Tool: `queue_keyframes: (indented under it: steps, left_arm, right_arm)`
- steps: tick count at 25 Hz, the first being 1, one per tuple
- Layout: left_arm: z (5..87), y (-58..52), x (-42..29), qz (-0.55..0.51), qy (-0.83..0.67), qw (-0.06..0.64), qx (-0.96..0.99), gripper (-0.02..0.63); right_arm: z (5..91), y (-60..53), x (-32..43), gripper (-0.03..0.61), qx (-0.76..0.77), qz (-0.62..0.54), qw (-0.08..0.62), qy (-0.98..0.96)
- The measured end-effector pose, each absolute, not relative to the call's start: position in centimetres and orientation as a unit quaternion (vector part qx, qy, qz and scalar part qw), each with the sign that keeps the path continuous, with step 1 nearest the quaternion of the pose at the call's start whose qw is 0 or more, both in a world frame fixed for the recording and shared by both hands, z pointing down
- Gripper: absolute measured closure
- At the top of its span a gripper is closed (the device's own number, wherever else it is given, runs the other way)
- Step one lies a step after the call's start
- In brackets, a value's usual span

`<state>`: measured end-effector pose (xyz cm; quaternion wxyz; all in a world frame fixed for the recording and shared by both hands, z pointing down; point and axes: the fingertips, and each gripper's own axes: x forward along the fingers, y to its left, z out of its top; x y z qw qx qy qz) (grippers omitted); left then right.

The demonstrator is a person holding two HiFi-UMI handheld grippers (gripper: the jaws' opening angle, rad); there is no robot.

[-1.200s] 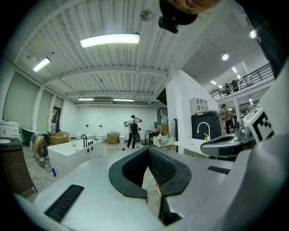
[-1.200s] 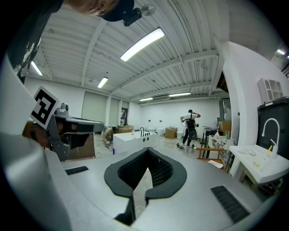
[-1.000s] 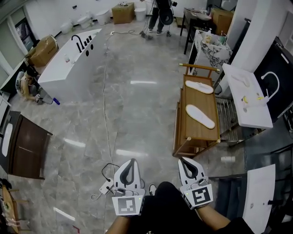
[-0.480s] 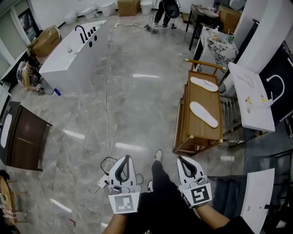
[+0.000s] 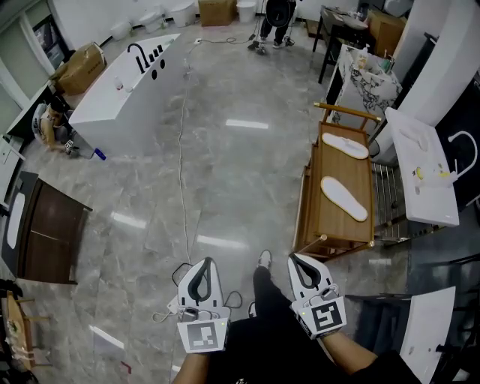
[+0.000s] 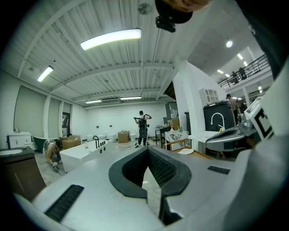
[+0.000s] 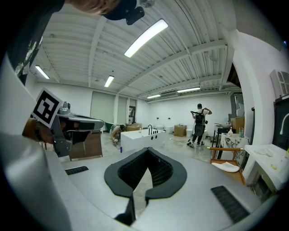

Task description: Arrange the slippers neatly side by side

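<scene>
Two white slippers lie apart on a low wooden table (image 5: 309,201) at the right of the head view: the near slipper (image 5: 344,198) is angled, the far slipper (image 5: 345,145) lies close to the table's far end. The far slipper (image 7: 226,166) also shows in the right gripper view. My left gripper (image 5: 204,274) and right gripper (image 5: 301,265) are held low in front of me, well short of the table, both shut with nothing between the jaws. In the left gripper view a slipper (image 6: 185,151) shows small on the table.
A white bathtub (image 5: 124,94) stands at the left, with a cable (image 5: 182,157) running along the marble floor. A white counter with a sink (image 5: 421,174) and a metal rack (image 5: 386,202) flank the table. A person (image 5: 275,16) stands at the far end. A dark cabinet (image 5: 45,240) is at left.
I have walked forward: the wooden table and bathtub sit lower and nearer in the head view. Both grippers stay shut and held in front of me.
</scene>
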<state>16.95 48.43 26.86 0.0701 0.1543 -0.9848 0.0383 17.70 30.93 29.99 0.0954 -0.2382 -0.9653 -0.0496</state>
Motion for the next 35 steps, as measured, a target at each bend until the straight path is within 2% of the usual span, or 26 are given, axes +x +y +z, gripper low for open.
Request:
queue_keyframes:
  steps: [13,25,30,35]
  left_arm:
    - [27.4,46.0,7.7,0.028,-0.976,0.085,0.199,0.614]
    - [25.2,41.4,-2.8,0.046,-0.963,0.076,0.253,0.614]
    - [25.5,39.9,-5.9,0.053,-0.961,0.078,0.261,0.614]
    - [25.6,39.3,-8.0,0.058,-0.961,0.074,0.260,0.614]
  right_arm:
    - [30.6,31.3,9.3,0.588,-0.231,-0.037,0.112,-0.966]
    - [30.3,26.9,-1.0,0.588,-0.186,-0.024,0.111,-0.976]
    - [29.9,25.3,-4.2,0.588,-0.172,-0.015,0.095,-0.980]
    - [31.0,23.8,-6.0,0.588,-0.164,-0.017,0.111,-0.980]
